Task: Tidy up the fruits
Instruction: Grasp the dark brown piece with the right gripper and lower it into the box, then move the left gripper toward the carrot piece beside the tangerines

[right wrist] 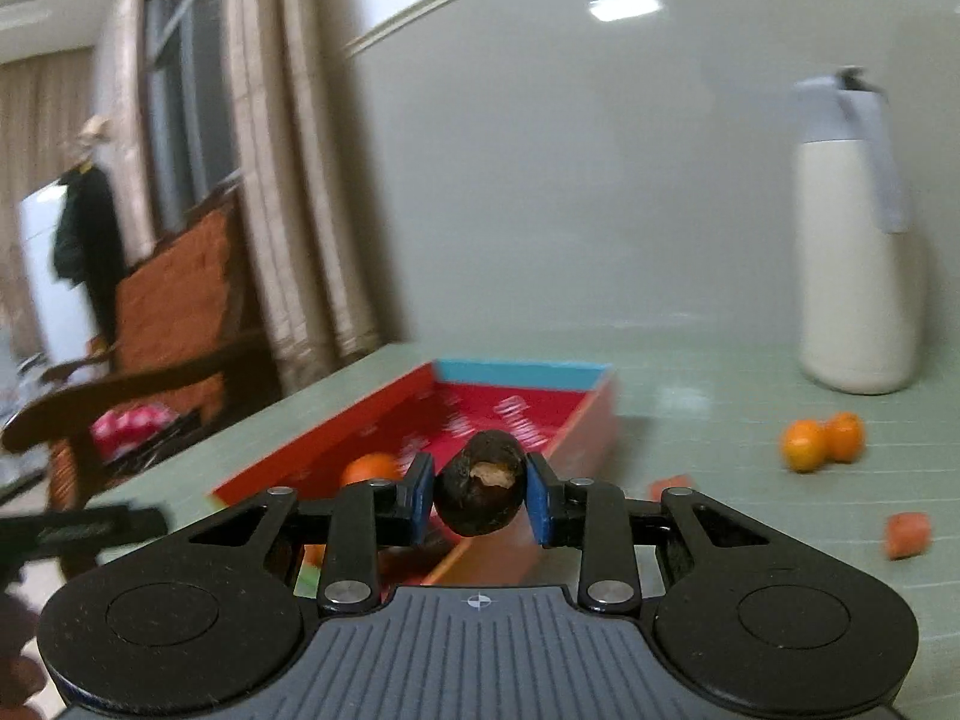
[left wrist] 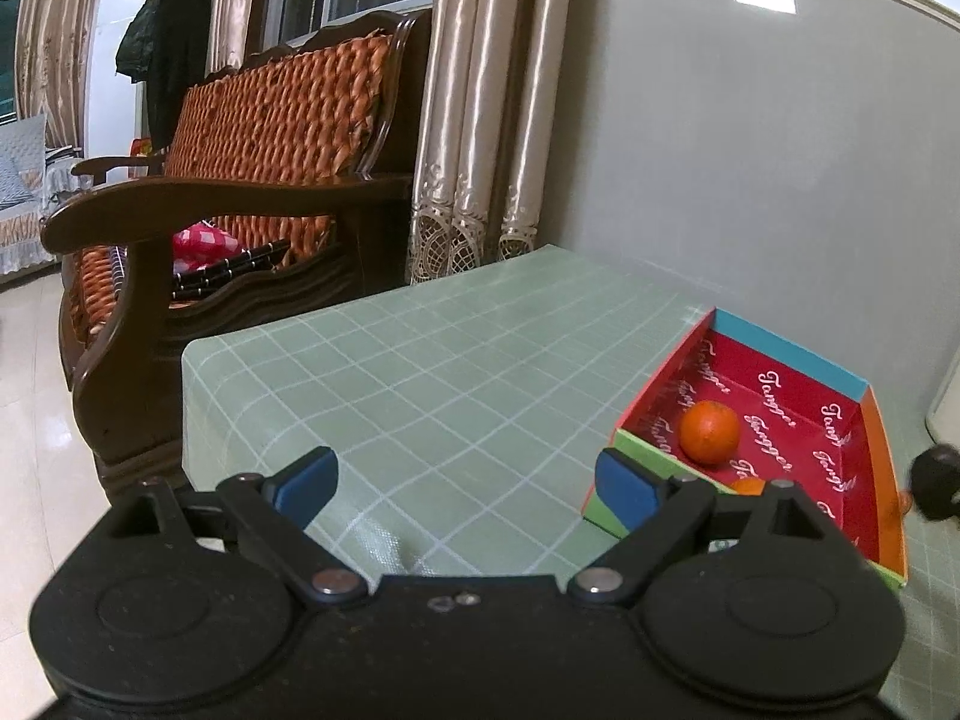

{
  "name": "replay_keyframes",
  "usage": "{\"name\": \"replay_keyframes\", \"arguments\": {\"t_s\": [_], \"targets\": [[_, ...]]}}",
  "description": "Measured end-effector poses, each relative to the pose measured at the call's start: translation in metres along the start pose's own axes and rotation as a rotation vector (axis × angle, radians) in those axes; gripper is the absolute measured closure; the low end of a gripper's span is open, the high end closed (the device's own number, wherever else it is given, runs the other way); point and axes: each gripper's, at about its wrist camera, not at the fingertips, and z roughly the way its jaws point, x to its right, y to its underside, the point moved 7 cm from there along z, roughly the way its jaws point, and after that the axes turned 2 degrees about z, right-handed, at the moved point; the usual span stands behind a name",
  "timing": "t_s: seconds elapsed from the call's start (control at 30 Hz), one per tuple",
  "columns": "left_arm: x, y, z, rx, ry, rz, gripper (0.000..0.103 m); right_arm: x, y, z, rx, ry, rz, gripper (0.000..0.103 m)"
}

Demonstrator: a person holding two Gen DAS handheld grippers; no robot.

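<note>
A shallow red box (left wrist: 774, 384) with blue, orange and green rims lies on the green grid table; it also shows in the right wrist view (right wrist: 516, 414). An orange (left wrist: 709, 433) sits inside it, and a second orange (left wrist: 749, 485) peeks out behind my finger. My left gripper (left wrist: 471, 483) is open and empty, just left of the box. My right gripper (right wrist: 478, 495) is shut on a dark brown fruit (right wrist: 478, 492) with a pale torn patch, held above the box's near end. Two small oranges (right wrist: 822, 441) and red fruit pieces (right wrist: 908, 534) lie on the table to the right.
A white thermos jug (right wrist: 858, 240) stands at the back right by the wall. A wooden armchair (left wrist: 240, 192) stands left of the table, past its edge. Curtains (left wrist: 480, 120) hang behind. The green table (left wrist: 432, 372) stretches left of the box.
</note>
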Motion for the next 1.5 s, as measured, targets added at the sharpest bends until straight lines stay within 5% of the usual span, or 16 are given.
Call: {"name": "replay_keyframes", "arguments": {"t_s": [0.3, 0.37, 0.43, 0.57, 0.7, 0.97, 1.5], "targets": [[-0.002, 0.0, 0.0, -0.001, -0.003, -0.001, 0.017, -0.028, 0.016, 0.008, -0.04, -0.024, -0.092, 0.07], [-0.003, 0.0, 0.0, 0.001, -0.006, -0.007, 0.017, -0.027, 0.017, 0.007, -0.036, -0.02, -0.087, 0.064], [-0.004, 0.0, 0.0, 0.0, -0.008, -0.011, 0.017, -0.026, 0.017, 0.004, -0.02, -0.017, -0.074, 0.034], [-0.002, 0.0, 0.0, -0.003, -0.009, -0.012, 0.017, -0.013, 0.005, -0.012, 0.058, 0.04, -0.073, 0.032], [0.002, 0.0, -0.001, 0.002, -0.005, 0.003, 0.016, 0.003, -0.003, -0.027, 0.12, 0.14, -0.086, 0.011], [0.025, 0.001, -0.008, 0.04, 0.03, 0.066, 0.015, 0.044, -0.009, -0.049, 0.179, 0.317, -0.053, 0.0], [0.119, 0.012, -0.041, 0.139, 0.225, 0.277, 0.014, 0.157, -0.008, -0.102, 0.135, 0.746, 0.07, 0.0]]}}
